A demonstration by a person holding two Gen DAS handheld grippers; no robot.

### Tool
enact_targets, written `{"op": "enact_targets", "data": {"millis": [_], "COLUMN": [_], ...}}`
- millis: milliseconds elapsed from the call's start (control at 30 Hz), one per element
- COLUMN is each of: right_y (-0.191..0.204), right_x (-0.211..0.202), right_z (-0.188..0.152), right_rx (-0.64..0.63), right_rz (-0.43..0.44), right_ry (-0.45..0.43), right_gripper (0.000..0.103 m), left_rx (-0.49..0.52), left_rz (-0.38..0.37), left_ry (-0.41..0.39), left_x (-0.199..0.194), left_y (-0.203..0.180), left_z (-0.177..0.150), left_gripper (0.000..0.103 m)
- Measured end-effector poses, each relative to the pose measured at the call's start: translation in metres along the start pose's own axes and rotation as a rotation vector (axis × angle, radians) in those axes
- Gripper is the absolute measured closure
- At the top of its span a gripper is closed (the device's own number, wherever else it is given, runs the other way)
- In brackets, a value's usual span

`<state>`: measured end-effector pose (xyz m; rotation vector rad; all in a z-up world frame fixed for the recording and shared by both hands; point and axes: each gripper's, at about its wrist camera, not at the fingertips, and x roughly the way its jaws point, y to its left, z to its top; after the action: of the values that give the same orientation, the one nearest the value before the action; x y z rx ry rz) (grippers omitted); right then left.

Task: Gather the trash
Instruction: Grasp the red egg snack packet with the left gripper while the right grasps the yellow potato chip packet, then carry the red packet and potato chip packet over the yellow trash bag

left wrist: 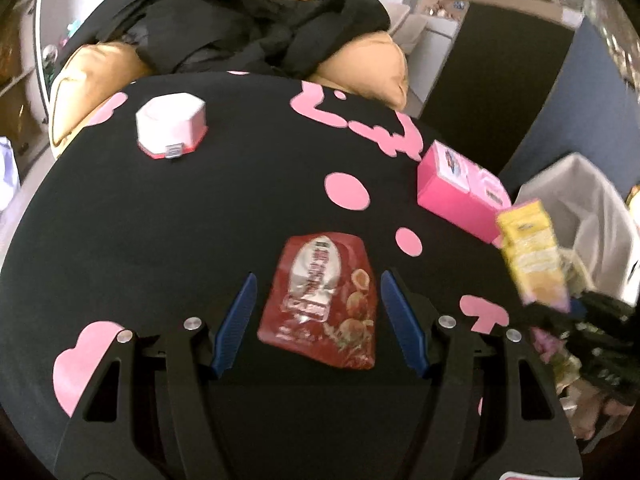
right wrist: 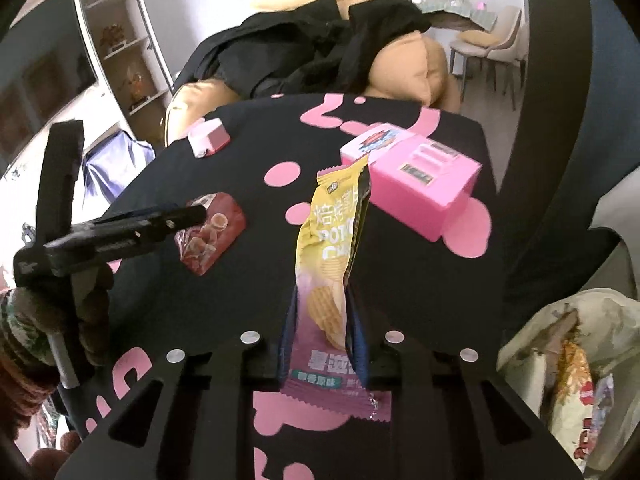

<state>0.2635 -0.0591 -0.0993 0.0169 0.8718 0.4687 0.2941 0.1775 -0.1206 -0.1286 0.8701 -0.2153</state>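
A red snack packet (left wrist: 322,300) lies flat on the black table with pink shapes (left wrist: 200,220). My left gripper (left wrist: 318,280) is open, its blue fingers on either side of the packet, just above it. My right gripper (right wrist: 322,296) is shut on a yellow and purple chip bag (right wrist: 332,248) and holds it upright over the table. That bag shows blurred at the right of the left wrist view (left wrist: 532,256). The red packet (right wrist: 212,236) and the left gripper (right wrist: 180,216) show at the left of the right wrist view.
A pink box (left wrist: 460,192) (right wrist: 416,176) sits near the table's right edge. A white and pink container (left wrist: 172,128) (right wrist: 208,140) stands at the far left. A white-lined trash bin (left wrist: 580,216) with wrappers (right wrist: 576,380) is right of the table. A sofa with black clothes (right wrist: 312,48) is behind.
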Motion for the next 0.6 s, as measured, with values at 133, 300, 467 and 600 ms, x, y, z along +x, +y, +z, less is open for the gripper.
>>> {"op": "enact_targets", "data": {"millis": [133, 300, 467, 600], "right_y": [-0.006, -0.01, -0.016, -0.02], "right_x": [-0.01, -0.019, -0.036, -0.052], "right_z": [-0.001, -0.005, -0.011, -0.012], "right_rx": [0.009, 0.014, 0.016, 0.018], "right_rz": [-0.005, -0.012, -0.025, -0.035], "right_ry": [-0.025, -0.048, -0.07, -0.108], "right_gripper": [0.079, 0.079, 0.079, 0.079], "left_rx": [0.053, 0.062, 0.065, 0.072], "left_rz": [0.061, 0.082, 0.056, 0.029], "left_ry": [0.02, 0.03, -0.004, -0.051], "left_x": [0.01, 0.011, -0.011, -0.037], "left_y": [-0.013, -0.016, -0.024, -0.033], "left_z": [-0.002, -0.004, -0.001, 0.003], "left_gripper": [0.042, 0.06, 0.084, 0.086]}}
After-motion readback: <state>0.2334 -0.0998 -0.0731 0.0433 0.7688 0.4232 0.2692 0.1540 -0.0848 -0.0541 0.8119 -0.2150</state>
